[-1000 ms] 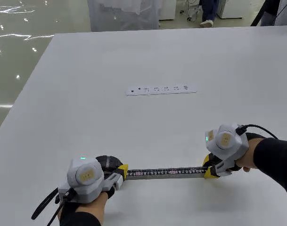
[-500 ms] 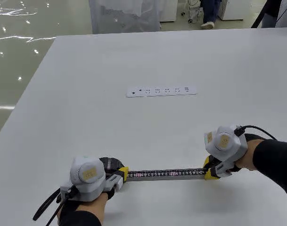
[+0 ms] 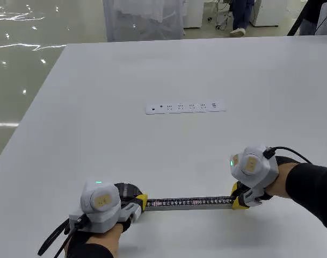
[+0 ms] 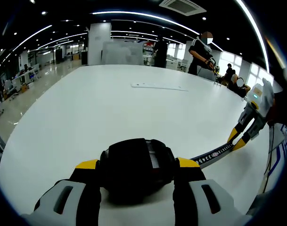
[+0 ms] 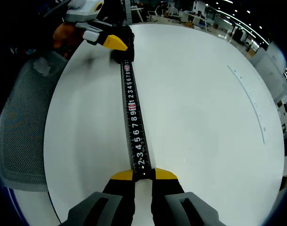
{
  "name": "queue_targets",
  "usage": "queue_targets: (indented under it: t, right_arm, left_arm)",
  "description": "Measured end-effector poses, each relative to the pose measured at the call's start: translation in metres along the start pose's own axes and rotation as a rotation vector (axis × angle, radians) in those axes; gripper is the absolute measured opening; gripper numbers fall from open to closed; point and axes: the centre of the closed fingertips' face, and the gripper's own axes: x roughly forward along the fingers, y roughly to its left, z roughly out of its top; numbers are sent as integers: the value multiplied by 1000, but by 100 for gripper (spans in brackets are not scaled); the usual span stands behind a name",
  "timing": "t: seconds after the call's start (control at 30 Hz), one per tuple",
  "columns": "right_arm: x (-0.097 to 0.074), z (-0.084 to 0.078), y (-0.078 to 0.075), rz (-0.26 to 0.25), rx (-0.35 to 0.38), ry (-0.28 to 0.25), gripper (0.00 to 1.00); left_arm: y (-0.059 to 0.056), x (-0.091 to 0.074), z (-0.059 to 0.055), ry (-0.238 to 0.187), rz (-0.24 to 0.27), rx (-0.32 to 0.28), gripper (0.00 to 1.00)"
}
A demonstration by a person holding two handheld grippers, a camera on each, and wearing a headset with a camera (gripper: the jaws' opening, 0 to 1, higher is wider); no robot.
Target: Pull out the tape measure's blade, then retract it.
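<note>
A black tape measure case [image 3: 126,192] lies on the white table [image 3: 168,150] near its front edge. My left gripper [image 3: 135,206] is shut on the case [image 4: 136,167], which sits between the yellow-tipped jaws. The dark numbered blade [image 3: 189,202] runs flat to the right from the case. My right gripper [image 3: 239,200] is shut on the blade's end [image 5: 142,170]. In the right gripper view the blade [image 5: 133,117] stretches away to the left gripper [image 5: 112,41]. The right gripper [image 4: 241,136] shows far right in the left gripper view.
A white power strip [image 3: 185,107] lies flat mid-table, well beyond the tape. The table's left edge drops to a glossy floor [image 3: 23,64]. A grey mesh chair [image 5: 20,127] stands by the near edge. People stand beyond the far end [image 4: 202,54].
The head camera has shifted a little. Both grippers keep their hold, and the drawn length of blade looks about the same, with the right gripper perhaps slightly nearer the case.
</note>
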Motion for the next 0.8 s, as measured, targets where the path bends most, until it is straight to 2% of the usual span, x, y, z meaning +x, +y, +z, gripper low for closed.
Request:
queue_targets:
  t: [0.27,0.33,0.5,0.8]
  right_arm:
    - [2,4,0,-3,-3,13,8]
    - [2,5,1,-4,17,16,8]
    - [3,8,0,9,3,5,8]
    - [5,12,-1,8,-6,19,8]
  left_arm:
    - [0,-1,0,7,-3,6,57]
    - [0,-1,0,8,-1,6,57]
    - [-1,-1,0,17,-2,5,57]
    - [0,1,0,20,0,7,57]
